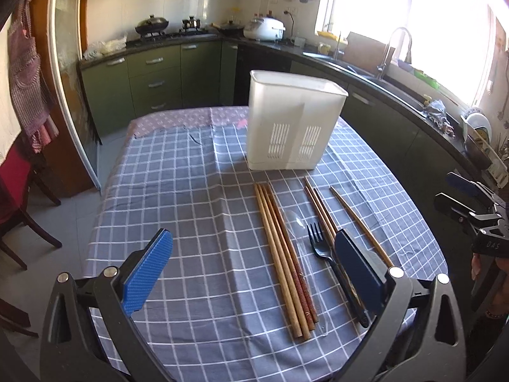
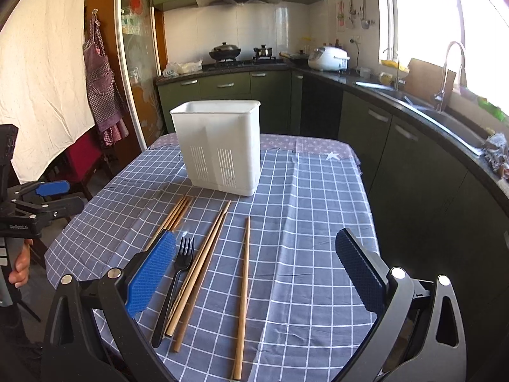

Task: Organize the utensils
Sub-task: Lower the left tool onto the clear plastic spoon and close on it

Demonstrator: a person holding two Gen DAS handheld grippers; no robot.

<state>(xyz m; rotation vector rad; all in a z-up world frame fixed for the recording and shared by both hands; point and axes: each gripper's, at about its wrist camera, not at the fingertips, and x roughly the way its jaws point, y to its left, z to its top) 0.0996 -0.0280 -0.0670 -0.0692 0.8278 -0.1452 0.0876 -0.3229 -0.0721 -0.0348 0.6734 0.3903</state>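
Observation:
A white plastic utensil holder (image 1: 294, 124) (image 2: 221, 146) stands upright on the blue checked tablecloth (image 1: 191, 197) (image 2: 305, 222). In front of it lie a bundle of wooden chopsticks (image 1: 284, 261) (image 2: 173, 216), a clear plastic spoon (image 1: 297, 238), a black plastic fork (image 1: 321, 245) (image 2: 178, 273), a pair of chopsticks (image 1: 319, 210) (image 2: 203, 261) and a single chopstick (image 1: 359, 224) (image 2: 243, 293). My left gripper (image 1: 254, 254) is open above the near edge, empty. My right gripper (image 2: 257, 261) is open and empty over the fork and chopsticks.
The table's far end shows a purple star-patterned cloth (image 1: 191, 116). Dark green kitchen cabinets (image 2: 413, 165) run along the right with a sink and tap (image 2: 445, 73). A red chair (image 1: 16, 197) stands left of the table. The other gripper shows at the right edge in the left wrist view (image 1: 470, 203).

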